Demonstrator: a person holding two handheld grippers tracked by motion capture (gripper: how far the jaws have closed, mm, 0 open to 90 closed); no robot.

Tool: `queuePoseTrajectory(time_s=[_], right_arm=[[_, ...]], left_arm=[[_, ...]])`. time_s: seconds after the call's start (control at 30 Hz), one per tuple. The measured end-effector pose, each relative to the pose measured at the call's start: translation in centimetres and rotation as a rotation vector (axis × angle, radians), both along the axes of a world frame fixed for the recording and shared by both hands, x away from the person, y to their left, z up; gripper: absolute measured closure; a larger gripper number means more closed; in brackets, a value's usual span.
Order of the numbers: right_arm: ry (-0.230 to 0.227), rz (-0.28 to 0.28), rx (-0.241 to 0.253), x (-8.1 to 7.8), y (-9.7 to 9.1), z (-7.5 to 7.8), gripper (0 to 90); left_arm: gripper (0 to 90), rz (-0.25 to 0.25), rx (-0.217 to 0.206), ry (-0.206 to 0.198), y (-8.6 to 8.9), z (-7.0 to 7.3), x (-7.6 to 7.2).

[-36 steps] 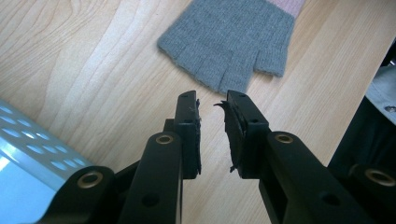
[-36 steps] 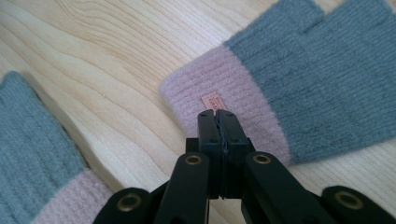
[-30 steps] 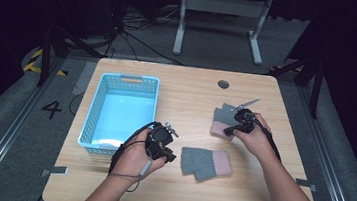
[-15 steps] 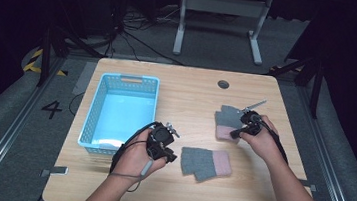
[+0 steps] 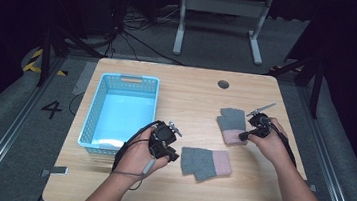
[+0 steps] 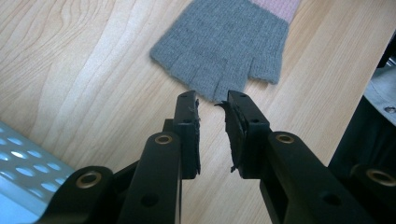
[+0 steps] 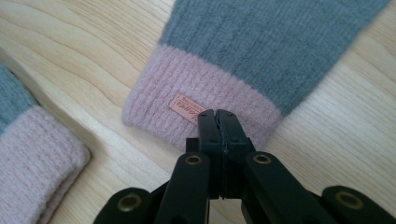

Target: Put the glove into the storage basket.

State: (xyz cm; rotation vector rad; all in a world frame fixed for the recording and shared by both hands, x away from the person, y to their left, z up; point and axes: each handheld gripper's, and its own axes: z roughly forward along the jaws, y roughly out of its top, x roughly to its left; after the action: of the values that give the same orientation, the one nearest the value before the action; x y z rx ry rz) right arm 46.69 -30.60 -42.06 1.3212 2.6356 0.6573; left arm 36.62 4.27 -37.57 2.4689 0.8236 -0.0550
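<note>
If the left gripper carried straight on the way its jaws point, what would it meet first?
Most likely the finger end of the near grey glove, lying just ahead of the left gripper and its slightly parted jaws, though depth is hard to judge.

Looking along our right gripper (image 7: 218,115), we see its two black jaws pressed together, their tips over the pink cuff of a grey glove (image 7: 261,51); whether any of the knit is pinched between them we cannot tell. Just left of the tips a small pink label (image 7: 187,108) is sewn onto that cuff. A second glove (image 7: 32,140) lies at the left edge, its pink cuff on the light wooden surface (image 7: 84,51).
</note>
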Motion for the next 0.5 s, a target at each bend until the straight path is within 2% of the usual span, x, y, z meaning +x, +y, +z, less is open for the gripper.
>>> queuePoseTrajectory(time_s=[0.2, 0.3, 0.4, 0.5], right_arm=[[-0.009, -0.014, 0.002, -0.2, -0.3, 0.3, 90.0], [-0.020, -0.018, 0.019, -0.5, -0.1, 0.8, 89.1], [-0.038, -0.027, 0.033, -0.7, 0.3, 1.4, 81.4], [-0.051, -0.032, 0.053, -0.8, 0.6, 2.0, 79.2]], left_arm=[[74.7, -0.003, -0.003, -0.002, 0.0, 0.1, 0.1], [74.5, 0.000, -0.007, -0.003, 0.0, 0.2, 0.0], [74.3, 0.000, -0.006, -0.007, 0.0, 0.3, 0.0], [74.2, -0.004, -0.011, -0.009, 0.0, 0.4, 0.1]])
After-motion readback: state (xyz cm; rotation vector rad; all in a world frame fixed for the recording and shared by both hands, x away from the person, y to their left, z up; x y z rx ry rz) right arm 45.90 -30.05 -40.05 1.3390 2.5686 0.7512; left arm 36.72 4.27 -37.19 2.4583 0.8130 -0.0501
